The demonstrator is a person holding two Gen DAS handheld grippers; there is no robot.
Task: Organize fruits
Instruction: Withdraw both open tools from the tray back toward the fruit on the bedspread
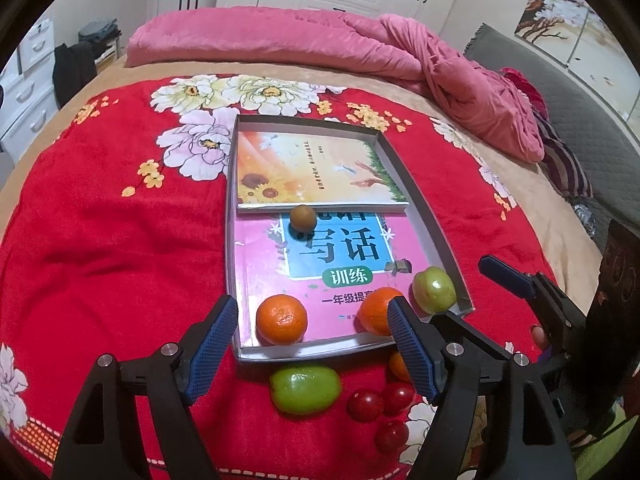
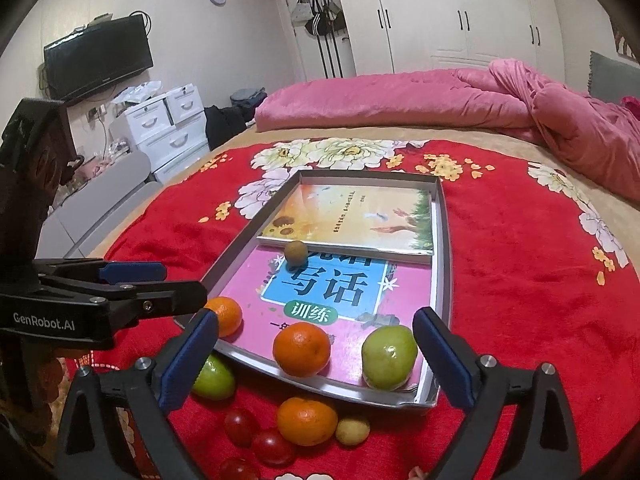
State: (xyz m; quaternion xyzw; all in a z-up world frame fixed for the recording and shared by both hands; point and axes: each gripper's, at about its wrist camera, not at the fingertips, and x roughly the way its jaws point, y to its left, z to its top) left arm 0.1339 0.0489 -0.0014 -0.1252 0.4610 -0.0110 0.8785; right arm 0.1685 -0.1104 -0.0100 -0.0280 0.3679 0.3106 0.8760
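A shallow grey tray (image 1: 436,236) (image 2: 443,240) lies on the red floral blanket with two books as its floor. In it are two oranges (image 1: 282,319) (image 2: 302,349), a green fruit (image 1: 434,289) (image 2: 389,358) and a small brown fruit (image 1: 303,217) (image 2: 296,251). In front of the tray on the blanket lie a green fruit (image 1: 306,389) (image 2: 214,378), an orange (image 2: 307,420), three cherry tomatoes (image 1: 365,405) (image 2: 273,447) and a small yellow fruit (image 2: 353,431). My left gripper (image 1: 312,344) is open and empty over the tray's near edge. My right gripper (image 2: 316,356) is open and empty, to the right of the left one.
A rolled pink quilt (image 1: 360,44) (image 2: 440,96) lies across the far side of the bed. White drawers (image 2: 168,128) and a wall television (image 2: 98,56) stand at the left. Wardrobes (image 2: 460,12) line the back wall.
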